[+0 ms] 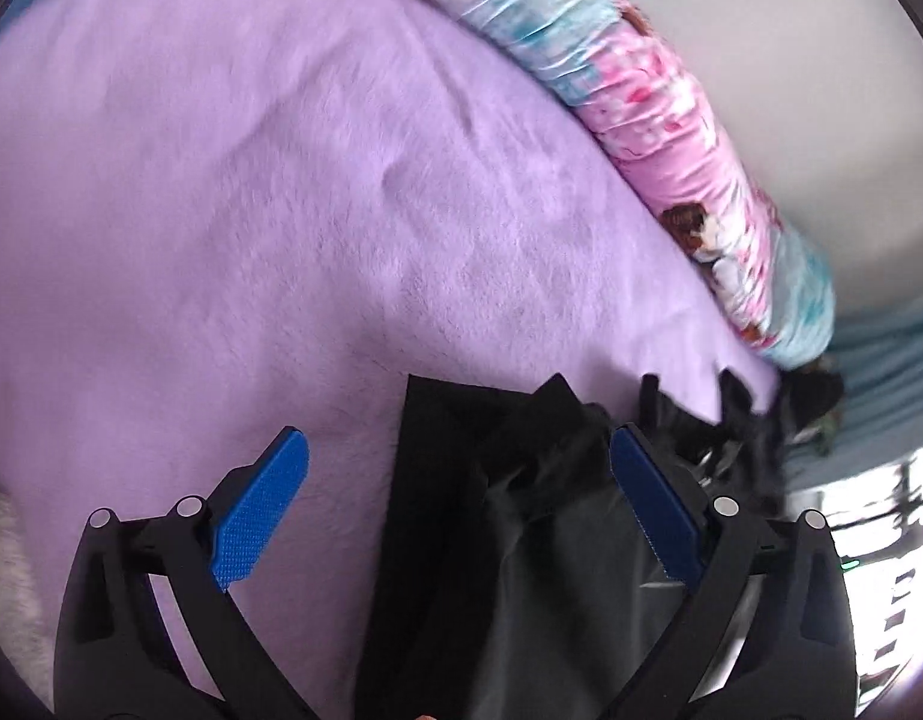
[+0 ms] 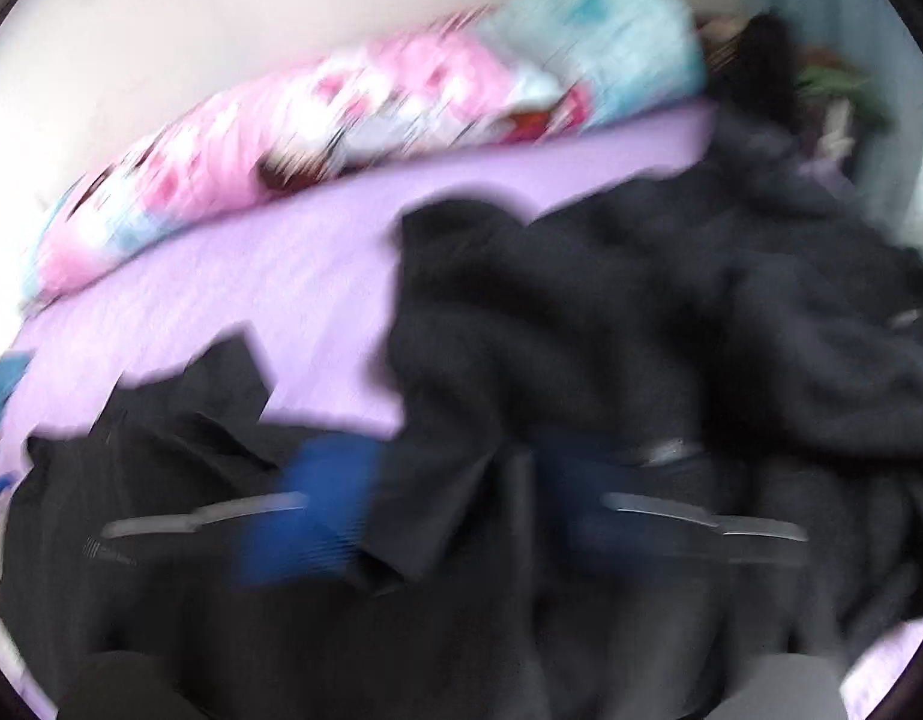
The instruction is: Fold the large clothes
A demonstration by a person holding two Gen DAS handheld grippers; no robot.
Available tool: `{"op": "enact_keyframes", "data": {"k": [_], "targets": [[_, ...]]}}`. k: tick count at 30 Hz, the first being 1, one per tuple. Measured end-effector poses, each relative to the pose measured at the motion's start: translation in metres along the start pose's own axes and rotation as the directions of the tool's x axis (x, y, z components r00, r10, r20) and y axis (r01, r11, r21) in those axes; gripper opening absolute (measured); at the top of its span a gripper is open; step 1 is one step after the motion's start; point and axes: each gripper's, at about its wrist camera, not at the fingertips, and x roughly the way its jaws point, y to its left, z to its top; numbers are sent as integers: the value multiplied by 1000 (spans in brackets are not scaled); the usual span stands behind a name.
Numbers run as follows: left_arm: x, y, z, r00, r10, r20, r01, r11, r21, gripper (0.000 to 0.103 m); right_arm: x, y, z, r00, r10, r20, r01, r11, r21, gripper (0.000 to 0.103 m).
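Note:
A black garment lies crumpled on a lilac fleece blanket. My left gripper hovers over its left end, open, blue pads wide apart, with the cloth loose between them and nearer the right finger. The right wrist view is badly blurred. There the garment spreads in dark heaped folds over the blanket. My right gripper stands low over the folds, its blue pads far apart, with a flap of black cloth lying between them.
A rolled pink and pale blue printed quilt runs along the blanket's far edge against a white wall. Pale blue bedding lies past its end. A blue cloth sits at the left edge.

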Motion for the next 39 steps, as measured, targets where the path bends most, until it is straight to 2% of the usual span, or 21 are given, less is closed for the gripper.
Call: {"op": "enact_keyframes", "data": {"k": [3, 4, 6, 8, 9, 10, 12, 14, 17, 19, 20, 23, 25, 28, 30, 32, 33, 34, 35, 37, 39], "targets": [[-13, -34, -16, 999, 35, 26, -38, 986, 161, 97, -23, -3, 13, 999, -7, 33, 7, 1000, 9, 98], [-18, -52, -26, 998, 58, 39, -66, 968, 241, 97, -30, 2, 15, 999, -10, 32, 11, 1000, -27, 98], [-22, -80, -44, 993, 89, 72, -109, 926, 363, 97, -46, 19, 14, 997, -32, 64, 40, 990, -132, 98], [-23, -112, -69, 985, 124, 119, -167, 857, 487, 97, -58, 41, 7, 994, -39, 107, 66, 963, -260, 98], [-21, -126, -79, 985, 115, 128, -166, 829, 534, 97, -61, 54, 1, 993, -20, 117, 57, 945, -323, 98], [-16, -143, -94, 986, 99, 133, -159, 786, 597, 97, -62, 67, -8, 994, 15, 110, 29, 924, -381, 98], [-6, -161, -114, 987, 87, 138, -157, 729, 666, 97, -56, 83, -22, 997, 38, 67, -4, 896, -445, 97], [9, -169, -125, 984, 91, 150, -170, 707, 686, 97, -47, 93, -37, 998, 53, 24, -35, 876, -481, 97], [38, -165, -132, 992, 101, 81, -129, 719, 683, 97, -37, 96, -53, 995, 102, -18, -98, 875, -475, 97], [55, -154, -131, 987, 143, 79, -157, 702, 694, 97, -20, 94, -57, 993, 107, -44, -115, 876, -468, 97], [63, -148, -127, 986, 150, 73, -159, 710, 686, 97, -11, 91, -55, 993, 103, -53, -116, 881, -459, 97], [86, -122, -99, 985, 171, 18, -149, 796, 586, 97, 25, 79, -42, 989, 101, -108, -135, 914, -383, 97], [99, -106, -80, 981, 193, 20, -174, 828, 533, 97, 52, 78, -36, 987, 60, -150, -113, 920, -375, 97], [115, -83, -60, 970, 238, 49, -230, 837, 496, 98, 87, 76, -39, 981, -113, -159, 32, 897, -440, 97], [121, -74, -53, 970, 238, 55, -235, 847, 476, 98, 111, 64, -44, 969, -116, -219, 21, 920, -392, 97], [120, -64, -45, 962, 249, 108, -271, 856, 441, 98, 121, 47, -44, 965, -116, -236, 35, 945, -324, 97], [118, -58, -40, 955, 265, 130, -295, 864, 407, 98, 122, 37, -43, 965, -126, -231, 58, 959, -278, 97], [111, -44, -30, 939, 306, 158, -342, 883, 321, 98, 120, 26, -41, 965, -141, -224, 87, 968, -235, 97], [105, -31, -24, 934, 318, 161, -351, 902, 251, 98, 117, 21, -42, 965, -143, -222, 95, 972, -214, 97], [94, -18, -16, 940, 309, 147, -333, 925, 181, 98, 104, 19, -38, 968, -167, -190, 122, 965, -230, 97], [73, -21, -14, 927, 320, 197, -355, 919, 174, 97, 82, 19, -29, 974, -191, -125, 157, 957, -243, 97]]}}
